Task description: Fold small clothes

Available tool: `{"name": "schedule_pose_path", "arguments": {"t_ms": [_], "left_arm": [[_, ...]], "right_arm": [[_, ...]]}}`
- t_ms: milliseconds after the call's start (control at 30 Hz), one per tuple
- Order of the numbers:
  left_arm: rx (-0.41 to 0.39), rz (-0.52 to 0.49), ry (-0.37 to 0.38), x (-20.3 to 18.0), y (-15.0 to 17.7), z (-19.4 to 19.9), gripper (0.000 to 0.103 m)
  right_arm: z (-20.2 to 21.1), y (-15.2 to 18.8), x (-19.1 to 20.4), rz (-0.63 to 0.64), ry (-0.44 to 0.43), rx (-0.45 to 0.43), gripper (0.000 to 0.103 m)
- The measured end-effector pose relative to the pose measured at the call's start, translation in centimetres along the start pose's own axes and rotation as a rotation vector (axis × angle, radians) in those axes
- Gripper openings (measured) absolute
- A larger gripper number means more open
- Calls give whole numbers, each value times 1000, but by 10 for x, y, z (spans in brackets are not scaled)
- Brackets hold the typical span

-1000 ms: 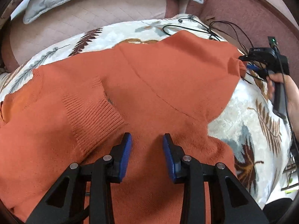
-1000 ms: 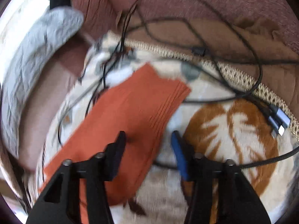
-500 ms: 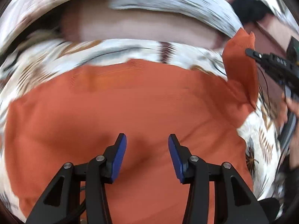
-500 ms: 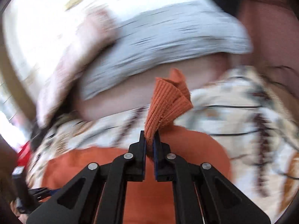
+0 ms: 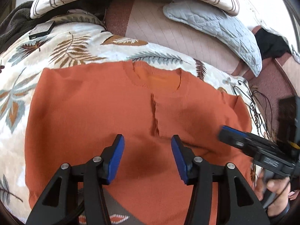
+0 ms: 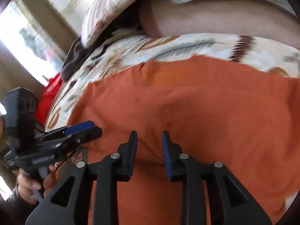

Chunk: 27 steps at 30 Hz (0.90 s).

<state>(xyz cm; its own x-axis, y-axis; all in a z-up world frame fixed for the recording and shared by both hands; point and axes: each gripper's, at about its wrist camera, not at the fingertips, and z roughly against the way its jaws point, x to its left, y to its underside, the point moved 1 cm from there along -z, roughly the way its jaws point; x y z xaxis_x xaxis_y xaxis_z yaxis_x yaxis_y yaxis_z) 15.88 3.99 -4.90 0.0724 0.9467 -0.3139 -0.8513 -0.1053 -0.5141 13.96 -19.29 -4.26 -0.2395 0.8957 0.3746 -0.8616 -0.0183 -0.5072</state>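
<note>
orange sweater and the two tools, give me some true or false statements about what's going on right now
1. The orange knitted sweater lies spread on a leaf-patterned cream blanket. True.
2. The left tool is clamped on a sleeve cuff. False: its blue-padded fingers stand apart above the sweater and hold nothing.
3. The right tool is open, with no cloth between its fingers. True.
4. The sweater's neckline points toward the person. False: it lies at the far edge, toward the quilted grey pillow.
5. A vertical crease runs down from below the neckline in the left wrist view. True.
</note>
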Motion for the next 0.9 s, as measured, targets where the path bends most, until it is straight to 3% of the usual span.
{"name": "schedule_pose_path", "arguments": {"t_ms": [33,133,333,433,467,500,533,633,800,900], "left_arm": [[3,-1,-5,-2,-7,-4,60],[18,-13,-39,-9,-23,-20,63],[124,-73,-49,-38,-41,-77,59],[137,-138,-95,-56,-38,-95,47],[121,-173,-123,-63,-36,-97,37],[120,-194,-124,-68,-35,-100,12],[117,-200,-109,-72,-35,-100,7],[58,-221,-104,-75,-35,-84,6],[-110,-150,-118,-40,-42,-11,6],[-101,-101,-195,-2,-38,6,6]], "right_arm": [[10,1,-5,-6,42,-15,47],[47,5,-24,-19,177,-65,61],[94,3,-92,-133,398,-140,62],[102,2,-122,-240,395,-143,62],[101,3,-130,-271,390,-138,62],[102,4,-138,-292,386,-133,62],[101,4,-143,-309,386,-126,62],[94,2,-149,-325,394,-106,62],[98,4,-153,-337,384,-109,62],[95,6,-151,-342,359,-118,62]]}}
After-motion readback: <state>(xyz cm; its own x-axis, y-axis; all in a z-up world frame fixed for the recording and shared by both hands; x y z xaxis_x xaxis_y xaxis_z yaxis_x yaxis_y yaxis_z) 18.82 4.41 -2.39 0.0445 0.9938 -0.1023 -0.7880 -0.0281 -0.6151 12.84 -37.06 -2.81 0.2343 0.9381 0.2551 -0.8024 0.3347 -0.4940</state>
